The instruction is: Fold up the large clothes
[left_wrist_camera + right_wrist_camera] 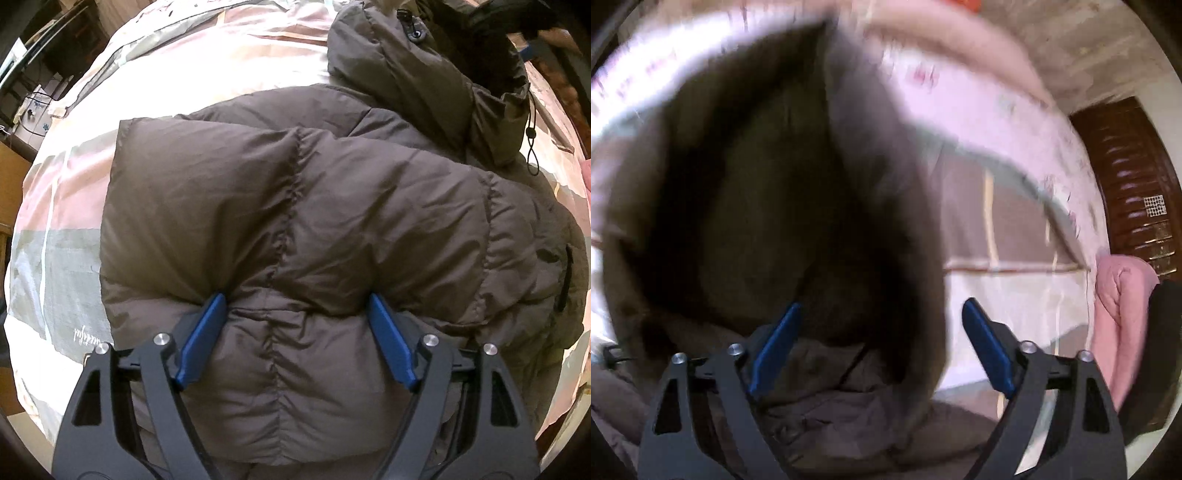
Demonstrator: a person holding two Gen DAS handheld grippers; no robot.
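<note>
**padfold:** Bedroom setup, patchwork bedspread point(70, 206) in pink, grey and white covering the bed, dark wood door point(1126, 184) off to the side. Brown puffer jacket point(314, 206) lies bunched across the middle of the bed, hood point(417, 88) at the far end with the drawcord point(530, 133) hanging off it.

**quiltnerd:** How's it gonna handle?

**padfold:** My guess: light but bulky, slick shell, springs back when you let go. Pinch a quilted seam or the hem edge, not the fat of a baffle, or it'll slide out.

**quiltnerd:** Claws?

**padfold:** Left gripper point(297, 308) is spread wide, blue pads point(391, 343) pressed down into the puffy fabric near the hem, nothing pinched. Right gripper point(881, 314) is also wide, hanging at the hood opening. That view's blurry, so I can't tell if its left pad touches the lining.

**quiltnerd:** Room to move?

**padfold:** Plenty of bare bedspread on the left of the jacket. Right side's tighter, a pink blanket point(1115, 302) sits near the bed edge.
</note>
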